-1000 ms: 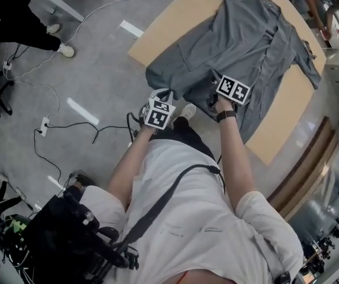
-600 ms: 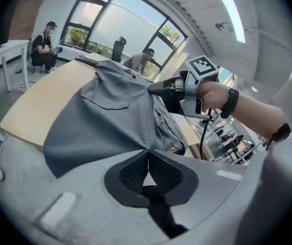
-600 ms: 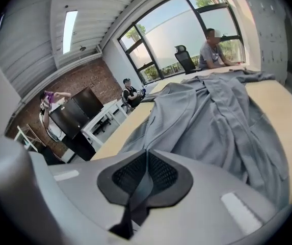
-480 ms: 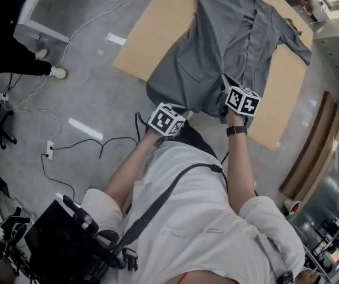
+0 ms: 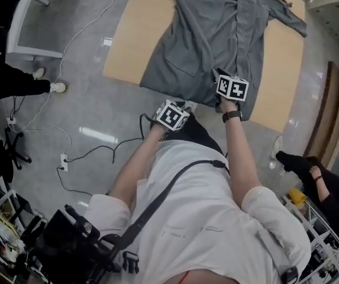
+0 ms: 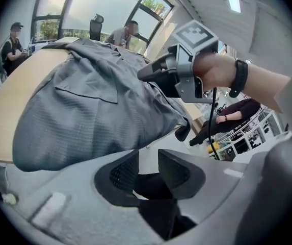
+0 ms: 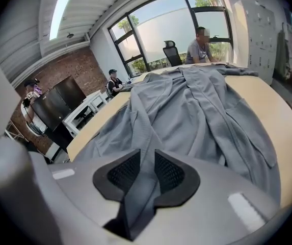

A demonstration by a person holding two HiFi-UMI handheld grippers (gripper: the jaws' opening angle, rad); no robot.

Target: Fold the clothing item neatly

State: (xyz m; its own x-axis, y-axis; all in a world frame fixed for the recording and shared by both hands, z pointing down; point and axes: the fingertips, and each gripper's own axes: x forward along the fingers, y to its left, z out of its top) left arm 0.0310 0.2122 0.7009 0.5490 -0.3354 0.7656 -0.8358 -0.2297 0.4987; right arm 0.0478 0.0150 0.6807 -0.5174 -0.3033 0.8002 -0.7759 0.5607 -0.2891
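Grey coat (image 5: 216,34), head view: lay spread front-up on tan table (image 5: 128,46), collar at the far end, hem draped off the near edge toward the person. Ran lengthwise, hem to collar, straight away from both grippers. Left gripper (image 5: 170,108): hung off the table just short of the hem's left part, apart from the cloth. Right gripper (image 5: 223,80): sat at the hem near the front opening, on the cloth, so the nearer of the two.

Left gripper view: jaws stood apart, had just been opening, held nothing; only dark trouser cloth and floor showed in the gap. Looked up at the coat bulging over the table edge just ahead, chest pocket (image 6: 87,88) facing up. Caught the right gripper across at the hem, to the right.

Right gripper view: jaws slightly parted, had just been opening. Had a fold of hem cloth lying between the pads, slack rather than pinched, so read as released. Showed the coat stretching away from the jaws up to the collar, front edges running down the middle.

Judgement: probably between grasps. Likely needs a fresh grip along the hem or a side edge, fold line following the hem-to-collar axis; left side has the gap to close first.
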